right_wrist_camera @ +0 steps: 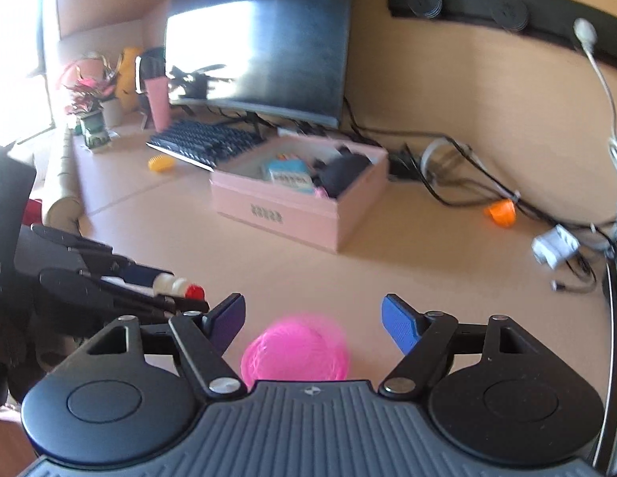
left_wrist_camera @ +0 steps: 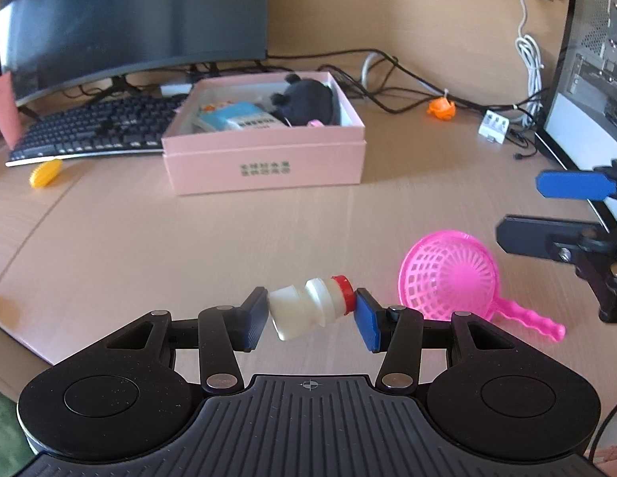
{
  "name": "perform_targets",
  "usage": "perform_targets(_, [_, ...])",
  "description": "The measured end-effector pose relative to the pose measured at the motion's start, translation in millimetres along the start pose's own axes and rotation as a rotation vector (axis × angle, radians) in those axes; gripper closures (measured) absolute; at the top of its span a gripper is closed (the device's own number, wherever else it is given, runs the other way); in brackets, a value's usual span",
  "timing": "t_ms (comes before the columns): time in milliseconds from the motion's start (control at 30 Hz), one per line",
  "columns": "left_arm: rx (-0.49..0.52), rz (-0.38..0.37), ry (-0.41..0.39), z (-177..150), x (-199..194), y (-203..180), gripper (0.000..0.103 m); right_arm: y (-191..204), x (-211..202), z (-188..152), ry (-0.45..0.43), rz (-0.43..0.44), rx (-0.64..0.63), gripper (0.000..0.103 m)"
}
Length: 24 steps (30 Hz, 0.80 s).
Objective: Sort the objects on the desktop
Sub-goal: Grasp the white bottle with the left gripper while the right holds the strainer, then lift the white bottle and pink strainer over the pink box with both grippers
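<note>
Gripping the small white plastic bottle with a red cap (left_wrist_camera: 312, 307), the left gripper (left_wrist_camera: 313, 318) should next carry it to the far pink cardboard box (left_wrist_camera: 264, 159); the right gripper (right_wrist_camera: 313, 320) gapes over the near pink plastic strainer (right_wrist_camera: 295, 351).

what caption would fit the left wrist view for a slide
Left gripper clamps a small white plastic bottle with a red cap above the desk, pink open cardboard box ahead, pink plastic strainer alongside.
</note>
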<state>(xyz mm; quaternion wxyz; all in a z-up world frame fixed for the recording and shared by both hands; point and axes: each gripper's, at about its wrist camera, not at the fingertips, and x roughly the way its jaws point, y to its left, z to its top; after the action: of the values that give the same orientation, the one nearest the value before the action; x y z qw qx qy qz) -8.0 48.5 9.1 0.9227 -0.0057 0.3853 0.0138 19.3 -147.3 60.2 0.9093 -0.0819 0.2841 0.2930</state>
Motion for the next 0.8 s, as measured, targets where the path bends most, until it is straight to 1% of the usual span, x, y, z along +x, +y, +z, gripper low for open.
perform_targets(67, [0.008,0.016,-0.004,0,-1,2,0.051,2,6,4,0.0,0.012,-0.012,0.029])
perform_targets(133, [0.013,0.021,-0.002,0,1,6,0.051,4,15,1,0.032,0.021,-0.041,0.028])
perform_targets(233, [0.021,0.021,0.017,-1,6,10,0.051,5,28,-14,0.09,0.053,-0.064,0.01])
perform_targets(267, [0.022,0.02,0.028,-2,9,11,0.051,6,34,-19,0.112,0.055,-0.07,0.007])
perform_targets(367, [0.03,0.016,0.053,-5,19,13,0.051,6,52,-34,0.174,0.053,-0.057,0.007])
perform_targets(467, [0.029,0.007,0.073,-10,27,14,0.051,4,67,-41,0.207,0.063,-0.031,0.007])
perform_targets(567, [0.021,0.0,0.092,-13,34,16,0.051,5,75,-43,0.221,0.066,-0.043,0.007])
perform_targets(733, [0.022,-0.008,0.079,-13,35,13,0.05,6,76,-46,0.23,0.074,-0.054,0.008])
perform_targets(800, [0.022,-0.009,0.078,-13,35,12,0.05,6,77,-47,0.231,0.077,-0.049,0.012])
